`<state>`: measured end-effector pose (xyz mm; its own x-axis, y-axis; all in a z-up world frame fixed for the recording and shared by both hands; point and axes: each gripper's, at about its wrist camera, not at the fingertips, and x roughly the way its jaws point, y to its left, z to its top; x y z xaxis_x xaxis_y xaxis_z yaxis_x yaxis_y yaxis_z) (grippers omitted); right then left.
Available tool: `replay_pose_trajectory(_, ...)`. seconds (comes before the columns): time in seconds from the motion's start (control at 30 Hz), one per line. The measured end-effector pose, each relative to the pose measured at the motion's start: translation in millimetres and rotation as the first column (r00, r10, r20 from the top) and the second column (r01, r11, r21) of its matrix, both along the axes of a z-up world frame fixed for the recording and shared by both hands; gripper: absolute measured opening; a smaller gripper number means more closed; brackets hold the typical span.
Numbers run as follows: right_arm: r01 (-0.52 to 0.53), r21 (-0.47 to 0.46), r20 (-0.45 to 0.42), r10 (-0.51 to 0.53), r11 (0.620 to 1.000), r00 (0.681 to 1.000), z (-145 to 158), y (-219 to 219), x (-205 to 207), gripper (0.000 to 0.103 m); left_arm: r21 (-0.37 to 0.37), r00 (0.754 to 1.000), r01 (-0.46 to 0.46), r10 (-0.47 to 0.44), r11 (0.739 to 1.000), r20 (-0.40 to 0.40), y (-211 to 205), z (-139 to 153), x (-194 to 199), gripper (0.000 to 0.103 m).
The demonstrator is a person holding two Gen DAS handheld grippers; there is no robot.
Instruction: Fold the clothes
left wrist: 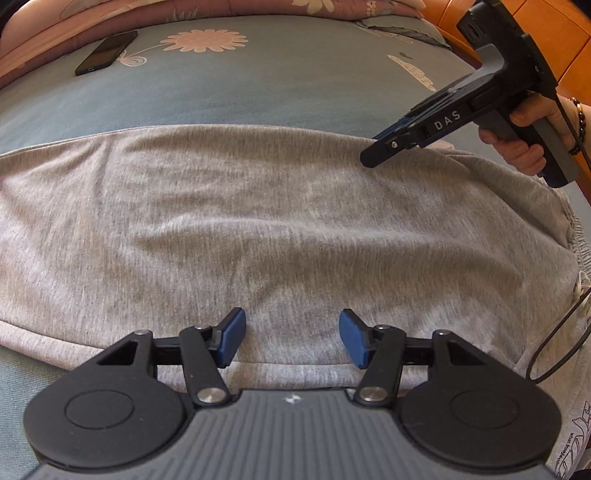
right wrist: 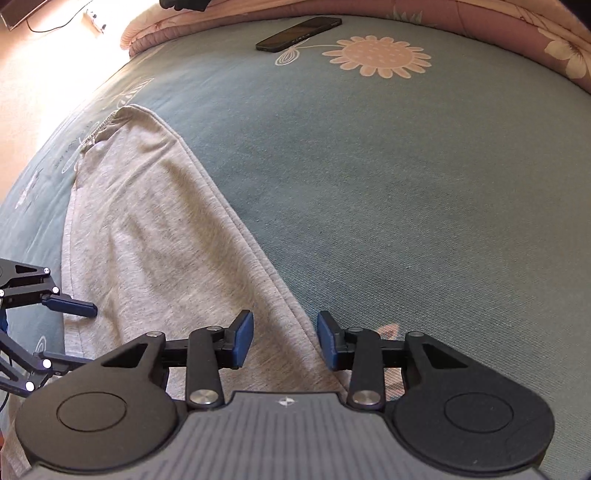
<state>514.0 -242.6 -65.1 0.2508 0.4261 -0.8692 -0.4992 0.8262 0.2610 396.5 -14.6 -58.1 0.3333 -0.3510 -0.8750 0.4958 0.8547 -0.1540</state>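
A light grey garment (left wrist: 258, 221) lies spread flat across a blue-grey bedsheet (left wrist: 258, 81), with its gathered waistband (left wrist: 576, 236) at the right. My left gripper (left wrist: 291, 338) hangs open over the garment's near hem, and nothing is between its blue pads. A hand (left wrist: 524, 155) holds my right gripper (left wrist: 373, 157) above the garment's far edge. In the right wrist view the right gripper (right wrist: 285, 339) stands open astride the stitched edge of the garment (right wrist: 147, 240), its pads clear of the cloth. The left gripper (right wrist: 74, 332) shows at the left, open.
A black phone (left wrist: 107, 51) (right wrist: 299, 33) lies on the sheet (right wrist: 406, 184) near a flower print. A pink quilt (right wrist: 480, 18) is bunched along the far side. Orange wooden furniture (left wrist: 554, 33) stands beyond the bed. A black cable (left wrist: 546, 350) trails over the garment's right end.
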Motion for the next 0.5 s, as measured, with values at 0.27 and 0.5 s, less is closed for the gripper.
replay_pose_trajectory(0.27,-0.017,0.002,-0.013,0.017,1.0,1.0,3.0,-7.5,2.1,0.046,-0.007,0.993,0.113,-0.113,0.994,0.029,-20.8,4.9,-8.6,0.057)
replay_pose_trajectory(0.5,-0.047,-0.086,0.068,0.053,0.995,0.996,3.3,-5.2,-4.3,0.003,0.007,0.982,0.19,-0.189,0.982,-0.019,-31.7,-6.6,-17.8,0.057)
